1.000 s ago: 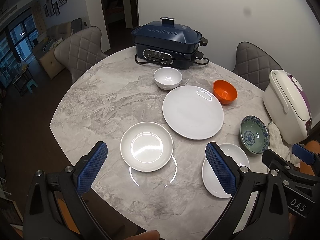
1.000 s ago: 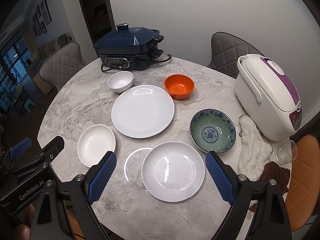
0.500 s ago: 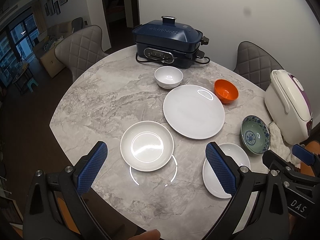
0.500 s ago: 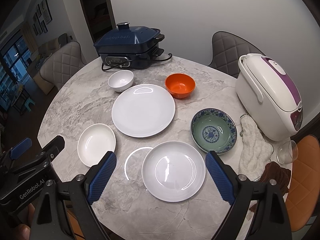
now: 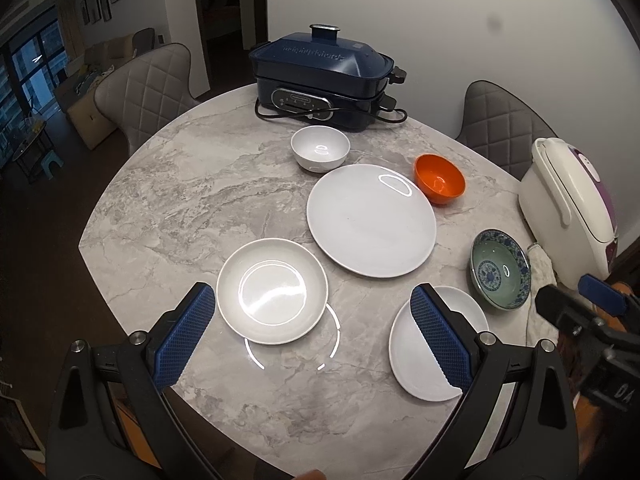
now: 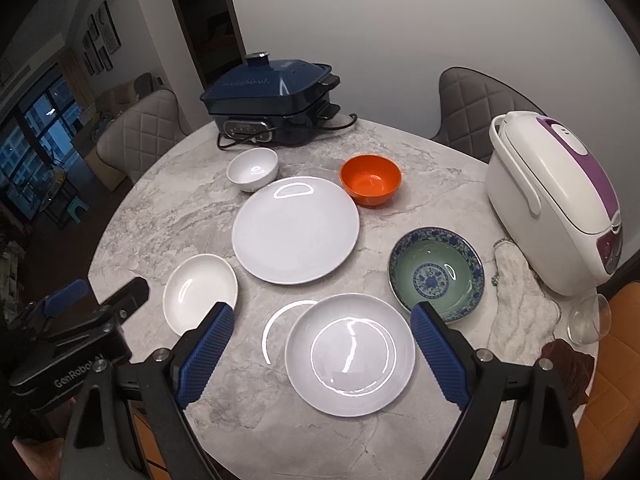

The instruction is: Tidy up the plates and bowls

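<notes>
On the round marble table [image 5: 192, 208] lie a large white plate [image 5: 371, 220] [image 6: 296, 229], a small deep white plate [image 5: 272, 290] [image 6: 200, 292] and a medium white plate [image 6: 349, 354] [image 5: 424, 364]. A white bowl [image 5: 320, 148] [image 6: 253, 169], an orange bowl [image 5: 439, 178] [image 6: 370, 179] and a blue-patterned green bowl [image 5: 501, 274] [image 6: 437, 274] stand around them. My left gripper [image 5: 312, 340] is open and empty, above the small plate at the near edge. My right gripper [image 6: 320, 352] is open and empty, above the medium plate.
A dark blue electric grill [image 5: 320, 80] with its cord stands at the table's far side. A white and purple rice cooker [image 6: 552, 200], a white cloth [image 6: 520, 304] and a glass [image 6: 590, 320] are at the right. Padded chairs [image 5: 148, 88] surround the table.
Both grippers have shifted slightly forward and up; the view drifts a little. Nothing on the table has moved.
</notes>
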A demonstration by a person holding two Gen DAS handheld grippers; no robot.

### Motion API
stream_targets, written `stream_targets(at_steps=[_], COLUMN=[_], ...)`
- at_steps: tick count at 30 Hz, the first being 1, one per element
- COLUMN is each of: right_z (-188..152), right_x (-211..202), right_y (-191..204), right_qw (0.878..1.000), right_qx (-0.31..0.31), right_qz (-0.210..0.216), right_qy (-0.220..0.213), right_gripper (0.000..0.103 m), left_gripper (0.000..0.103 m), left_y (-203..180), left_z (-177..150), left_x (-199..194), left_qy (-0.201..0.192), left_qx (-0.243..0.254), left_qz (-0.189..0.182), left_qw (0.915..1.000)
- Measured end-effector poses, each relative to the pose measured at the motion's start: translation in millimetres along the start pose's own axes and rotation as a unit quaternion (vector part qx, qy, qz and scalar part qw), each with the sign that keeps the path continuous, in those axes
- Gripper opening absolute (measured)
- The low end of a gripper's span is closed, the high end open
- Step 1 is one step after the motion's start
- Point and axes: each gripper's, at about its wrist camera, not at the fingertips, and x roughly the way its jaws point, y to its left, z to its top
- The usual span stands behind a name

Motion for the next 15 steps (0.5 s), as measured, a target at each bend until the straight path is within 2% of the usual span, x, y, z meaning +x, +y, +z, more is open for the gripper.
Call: stream_targets(at_steps=[2,4,5,7,9,11,12,13,15], right_z=[3,6,8,12,15,22,25,29,40], right_x=[-1,5,11,24,39,59,71,82,104], right_y=[-9,-17,-20,-29,-39,-52,-54,-52,-45], right_qw=[0.998,0.996,0.995,0.992,0.984,0.967,0.962,0.964,0.967], right_qx=[0.011,0.033,0.044,0.070,0.111,0.176,0.195,0.200,0.197], right_qz=[0.058,0.088,0.092,0.105,0.139,0.183,0.188,0.176,0.159], right_qy=[-0.013,-0.012,-0.006,0.003,-0.010,-0.029,-0.028,-0.020,-0.002], right_gripper=[0.087,0.082,0.077,0.076,0.077,0.080,0.080,0.081,0.081], left_gripper=[0.099,0.099,0.099,0.099,0.100,0.100,0.100,0.099,0.098], left_y=[14,36,44,56,66,72,74,77,89], left_z=[1,5,13,27,49,78,94,107,132], left_x=[11,26,36,56,80,117,140,163,203], left_qy=[0.003,0.003,0.002,-0.004,0.002,0.049,0.089,0.123,0.150], left_qx=[-0.019,-0.050,-0.042,-0.008,0.023,0.055,0.070,0.071,0.058], left_qz=[-0.035,-0.072,-0.079,-0.107,-0.139,-0.182,-0.200,-0.210,-0.238], left_qw=[0.9992,0.9962,0.9960,0.9942,0.9900,0.9805,0.9734,0.9672,0.9579])
